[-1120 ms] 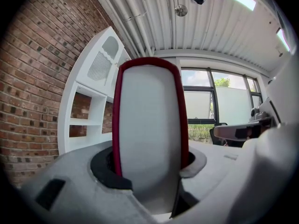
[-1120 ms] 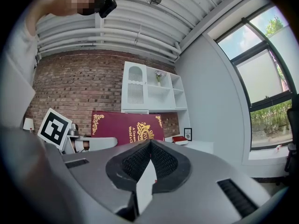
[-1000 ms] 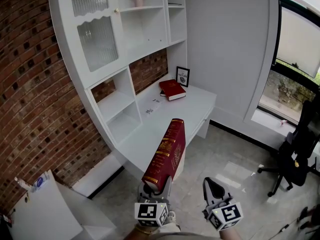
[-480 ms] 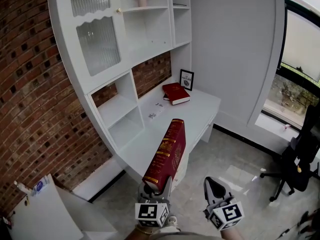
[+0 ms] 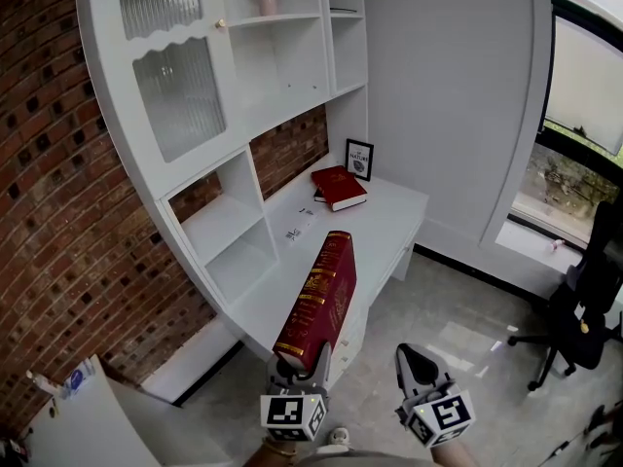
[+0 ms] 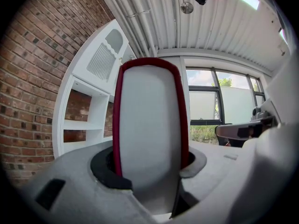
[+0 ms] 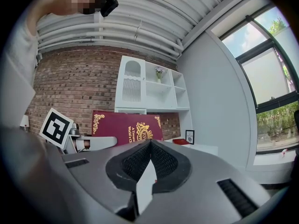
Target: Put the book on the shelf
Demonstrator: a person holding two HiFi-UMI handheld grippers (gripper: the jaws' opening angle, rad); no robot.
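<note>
gold lettering on the red book (image 7: 125,125) cover beginning "a treas", the rest hidden, gold spine print too small to read, framed sign (image 5: 359,159) wording illegible

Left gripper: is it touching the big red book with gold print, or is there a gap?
Touching. The left gripper view shows the left gripper with both jaws pressed against the covers of the red book, which sits wedged between them.

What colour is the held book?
The book is dark red with gold print; best in right gripper view.
</note>
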